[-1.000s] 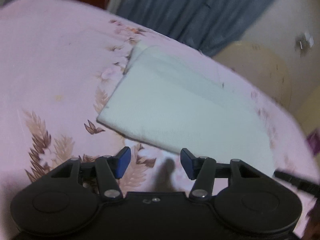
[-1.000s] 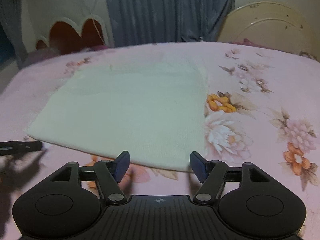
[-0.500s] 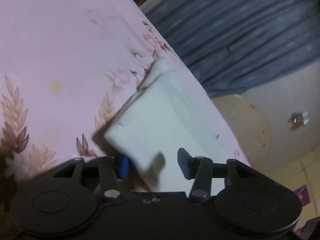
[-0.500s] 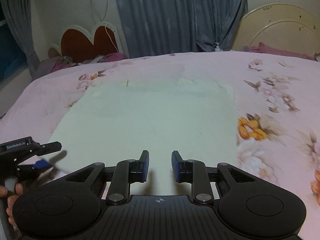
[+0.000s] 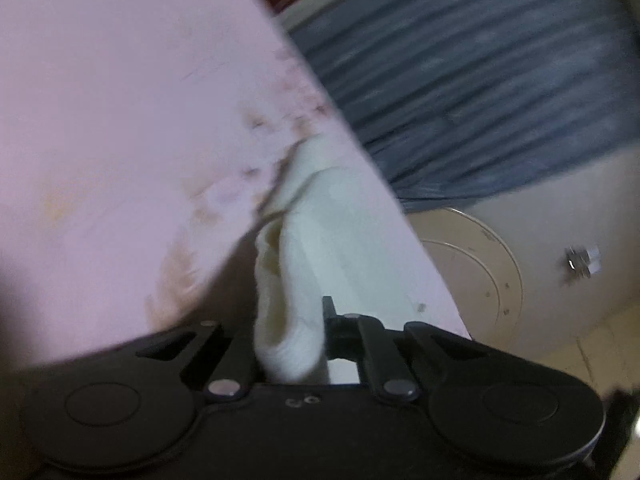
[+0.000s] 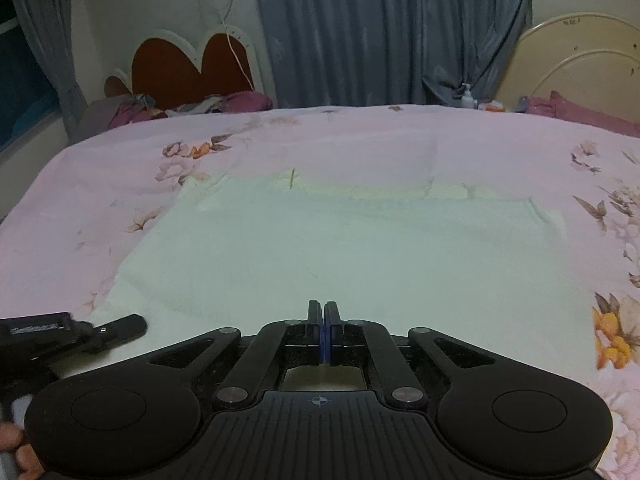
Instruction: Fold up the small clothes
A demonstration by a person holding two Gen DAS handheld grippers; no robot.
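White cloth (image 5: 304,264): left wrist view, blurred; on pink floral bedsheet (image 5: 120,120), bunched corner clamped in left gripper (image 5: 290,332); grey curtain (image 5: 460,80) behind. Right wrist view: cloth flat; right gripper (image 6: 323,320) pinched closed at near edge; heart-shaped headboard (image 6: 180,68).

A home bedroom. Shown by a bed (image 6: 100,184) under a pink floral sheet (image 6: 500,152), with a red heart-shaped headboard (image 6: 192,68) against the wall behind. Grey-blue curtains (image 6: 380,32) hanging to the floor, a cord (image 6: 230,8) dangling down the wall, crumpled clothes (image 6: 240,102) heaped at the bed's far edge, a small pump bottle (image 6: 467,96) nearby. Cream round panels (image 6: 580,64) leaning against the wall at right.
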